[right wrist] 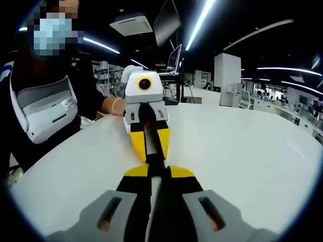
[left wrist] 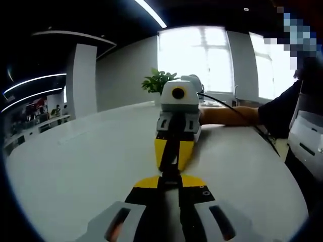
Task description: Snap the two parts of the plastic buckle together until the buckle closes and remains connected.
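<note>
Buckle [left wrist: 171, 169] stretched between both claws

A broad white bench [left wrist: 75, 166] spreads under both views, its surface bare and glossy. In the left gripper view a leafy green potted plant [left wrist: 157, 80] stands at the bench's far edge, before a bright window [left wrist: 202, 60] — a white pillar [left wrist: 83, 80] rises to its left. In the right gripper view long ceiling light strips [right wrist: 202, 22] run overhead, an open laptop [right wrist: 174, 59] sits raised on a stand beyond the bench, and a white column [right wrist: 226, 70] stands farther back — desks behind it are too blurred to detail.
</note>
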### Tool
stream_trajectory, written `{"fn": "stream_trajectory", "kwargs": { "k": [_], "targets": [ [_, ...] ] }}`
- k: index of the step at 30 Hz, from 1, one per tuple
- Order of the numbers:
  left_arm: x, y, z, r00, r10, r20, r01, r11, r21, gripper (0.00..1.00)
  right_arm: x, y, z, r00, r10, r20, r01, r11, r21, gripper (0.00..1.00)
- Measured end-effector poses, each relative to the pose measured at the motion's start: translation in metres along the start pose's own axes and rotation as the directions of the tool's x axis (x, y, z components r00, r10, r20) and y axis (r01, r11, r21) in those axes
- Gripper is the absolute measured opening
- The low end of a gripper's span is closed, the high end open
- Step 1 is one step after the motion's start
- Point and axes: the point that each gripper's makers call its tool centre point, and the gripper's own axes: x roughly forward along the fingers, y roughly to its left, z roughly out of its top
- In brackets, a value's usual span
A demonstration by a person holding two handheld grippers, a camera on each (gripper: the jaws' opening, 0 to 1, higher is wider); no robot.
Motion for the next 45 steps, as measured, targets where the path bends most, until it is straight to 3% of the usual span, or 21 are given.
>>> {"fn": "stream_trajectory", "kwargs": {
  "k": [23, 45],
  "targets": [
    [-0.0016, 0.0029, 0.002, 1.0, 0.013, -0.004, -0.013, 1.0, 0.009, 0.11, 0.0001, -0.0007, 0.0004, 1.0, -0.011, -0.012, 0.011, 1.0, 0.016, 0.11],
    [-0.0049, 0.0089, 0.0082, 0.999, 0.033, 0.029, -0.032, 0.999, -0.026, 0.12, -0.0006, -0.0064, 0.0062, 0.999, -0.043, 0.027, 0.042, 0.998, 0.041, 0.11]
  ]
}}
